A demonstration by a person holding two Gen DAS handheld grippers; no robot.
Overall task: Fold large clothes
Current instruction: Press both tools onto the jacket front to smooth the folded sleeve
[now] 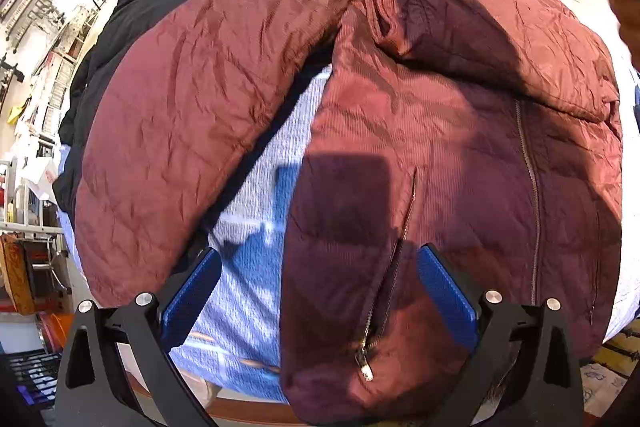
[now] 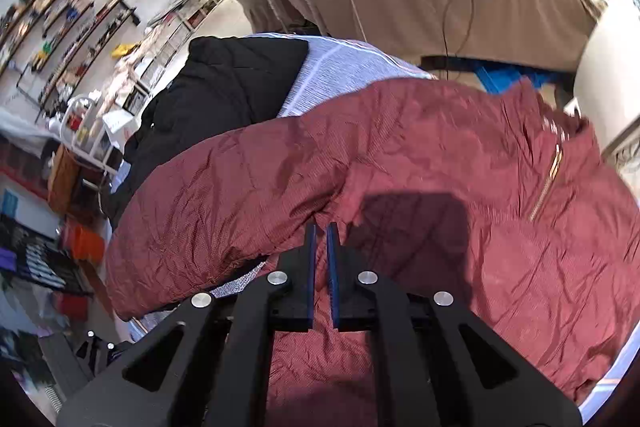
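Your crinkled maroon quilted jacket [image 1: 440,131] lies collar away, hem toward you, zipper running lengthwise. Your left gripper [image 1: 320,291] gapes wide, empty; your right gripper [image 2: 322,239] is pinched nearly closed, empty.

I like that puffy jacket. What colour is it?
The jacket is dark red, maroon. It shows best in the left wrist view.

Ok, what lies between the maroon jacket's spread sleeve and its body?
In the left wrist view, a bare wedge of the blue-white cloth under the maroon jacket shows between sleeve and body; nothing else lies there.
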